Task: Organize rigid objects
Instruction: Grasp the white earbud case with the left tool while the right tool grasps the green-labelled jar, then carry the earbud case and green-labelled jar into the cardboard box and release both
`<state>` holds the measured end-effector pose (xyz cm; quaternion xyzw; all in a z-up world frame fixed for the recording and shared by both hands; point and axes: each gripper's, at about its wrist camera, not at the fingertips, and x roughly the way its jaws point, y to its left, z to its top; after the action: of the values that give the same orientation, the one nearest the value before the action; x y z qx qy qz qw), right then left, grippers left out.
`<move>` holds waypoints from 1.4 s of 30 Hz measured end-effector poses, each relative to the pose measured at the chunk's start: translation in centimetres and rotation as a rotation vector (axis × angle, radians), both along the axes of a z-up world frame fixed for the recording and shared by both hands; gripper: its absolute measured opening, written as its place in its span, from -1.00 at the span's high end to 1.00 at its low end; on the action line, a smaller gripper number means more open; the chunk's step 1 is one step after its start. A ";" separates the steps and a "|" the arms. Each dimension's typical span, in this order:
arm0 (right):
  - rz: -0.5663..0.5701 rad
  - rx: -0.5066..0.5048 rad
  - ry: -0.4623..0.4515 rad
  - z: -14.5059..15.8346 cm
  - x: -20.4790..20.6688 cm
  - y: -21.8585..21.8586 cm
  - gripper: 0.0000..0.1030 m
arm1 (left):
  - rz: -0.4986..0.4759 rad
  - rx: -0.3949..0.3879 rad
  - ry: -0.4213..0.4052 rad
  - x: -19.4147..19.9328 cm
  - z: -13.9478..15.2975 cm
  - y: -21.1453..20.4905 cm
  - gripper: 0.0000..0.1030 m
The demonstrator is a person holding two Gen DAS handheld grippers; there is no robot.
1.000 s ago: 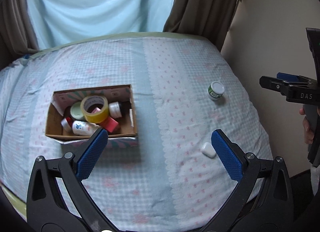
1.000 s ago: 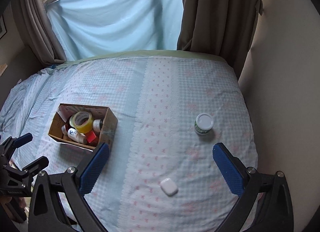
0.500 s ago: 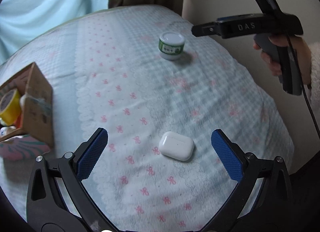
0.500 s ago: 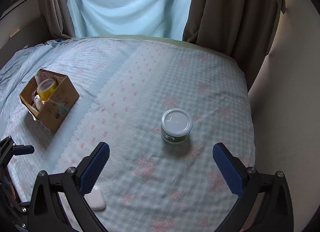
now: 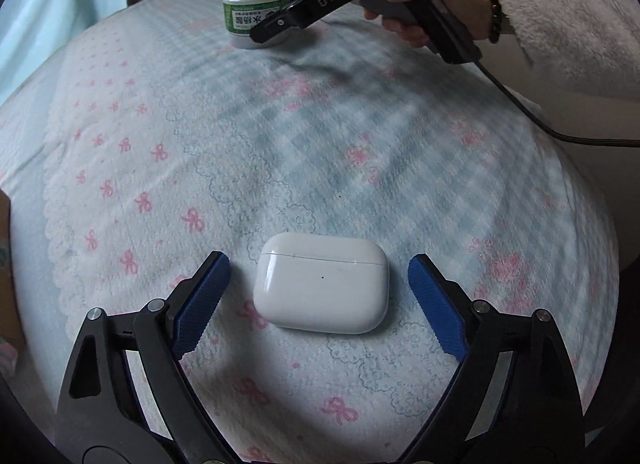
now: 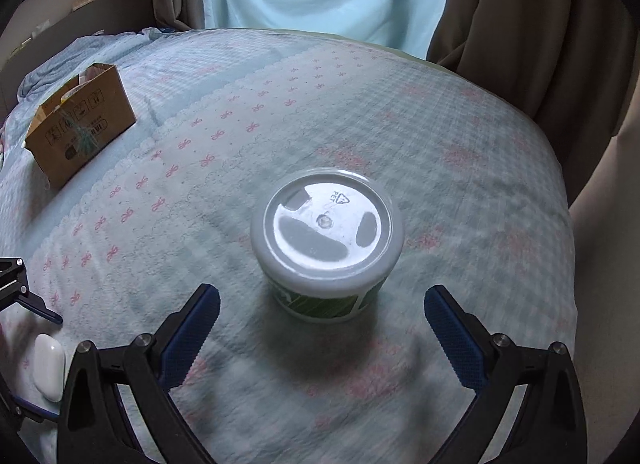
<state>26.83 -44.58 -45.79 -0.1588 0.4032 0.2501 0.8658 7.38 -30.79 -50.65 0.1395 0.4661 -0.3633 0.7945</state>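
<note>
Both grippers lower, fingers closing.

Cardboard box (image 6: pixel 82 120) contents mostly hidden

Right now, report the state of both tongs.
Left tongs: closing, pads not yet touching the white earbud case between them.
Right tongs: closing around the green jar, no contact yet.

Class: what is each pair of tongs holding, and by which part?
Nothing yet. The left tongs are closing around the white earbud case; the right tongs around the jar.
</note>
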 end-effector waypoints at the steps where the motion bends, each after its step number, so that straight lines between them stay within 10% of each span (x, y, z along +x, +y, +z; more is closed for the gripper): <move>1: 0.011 0.000 -0.002 -0.2 0.4 0.1 -0.85 | -0.011 -0.003 0.002 0.2 0.0 0.1 -0.73; 9: 0.065 0.023 -0.012 -1.1 2.1 0.9 -0.30 | -0.107 0.007 -0.002 0.8 0.5 -0.1 -0.11; 31: 0.022 0.013 -0.033 0.0 0.8 1.3 -0.28 | -0.021 -0.013 0.005 3.3 2.4 1.3 -0.11; 42: -0.023 0.038 -0.061 6.4 -1.2 1.3 -0.28 | 0.061 -0.073 -0.036 4.5 7.6 2.8 -0.11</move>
<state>25.67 -43.29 -39.43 -0.1453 0.3739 0.2426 0.8833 11.89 -27.97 -43.09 0.1026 0.4420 -0.3532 0.8182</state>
